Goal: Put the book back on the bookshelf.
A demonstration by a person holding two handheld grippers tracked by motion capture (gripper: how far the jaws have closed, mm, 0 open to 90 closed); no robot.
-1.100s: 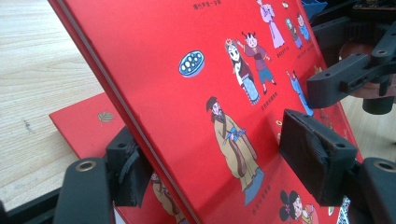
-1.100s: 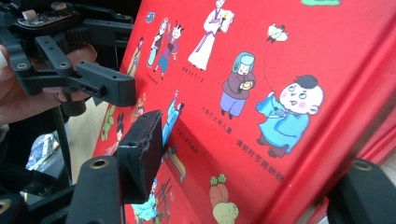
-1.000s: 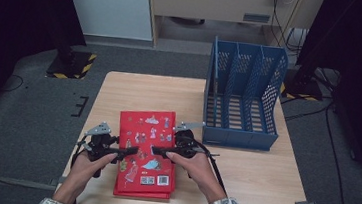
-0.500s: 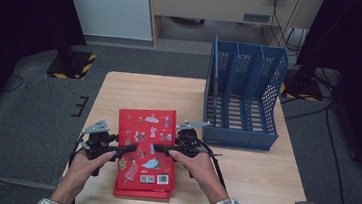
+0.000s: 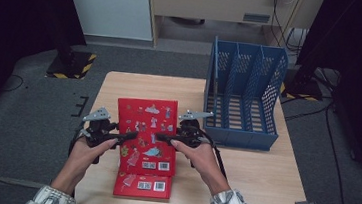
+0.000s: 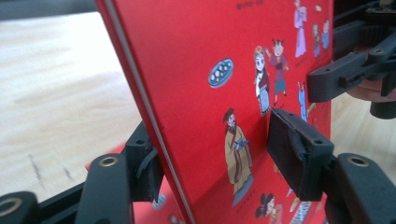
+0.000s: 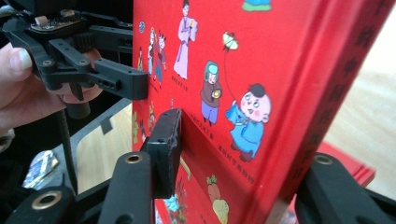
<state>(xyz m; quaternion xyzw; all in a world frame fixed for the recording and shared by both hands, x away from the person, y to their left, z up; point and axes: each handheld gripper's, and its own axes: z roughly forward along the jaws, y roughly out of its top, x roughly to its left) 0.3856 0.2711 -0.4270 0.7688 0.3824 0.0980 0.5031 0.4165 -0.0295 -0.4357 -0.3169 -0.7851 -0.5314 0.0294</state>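
A red picture book [image 5: 147,124] is lifted off a second red book [image 5: 143,185] that lies flat on the wooden table [image 5: 262,175]. My left gripper [image 5: 124,137] holds its left edge and my right gripper [image 5: 163,138] its right edge. Both pairs of jaws have just been closing with the book between them. In the left gripper view the book [image 6: 224,70] stands between my jaws [image 6: 222,161], one pad [image 6: 294,149] pressed on the cover. In the right gripper view my jaws [image 7: 243,168] clamp the book [image 7: 280,56] at its spine.
A blue file rack [image 5: 242,93] with upright dividers stands at the back right of the table, close to the right hand. Bare wood lies in front of the rack and behind the books. Dark floor surrounds the table.
Both hands have risen a little and the top red book has come up with them, off the lower book. Both pairs of jaws have closed in on the book's edges.
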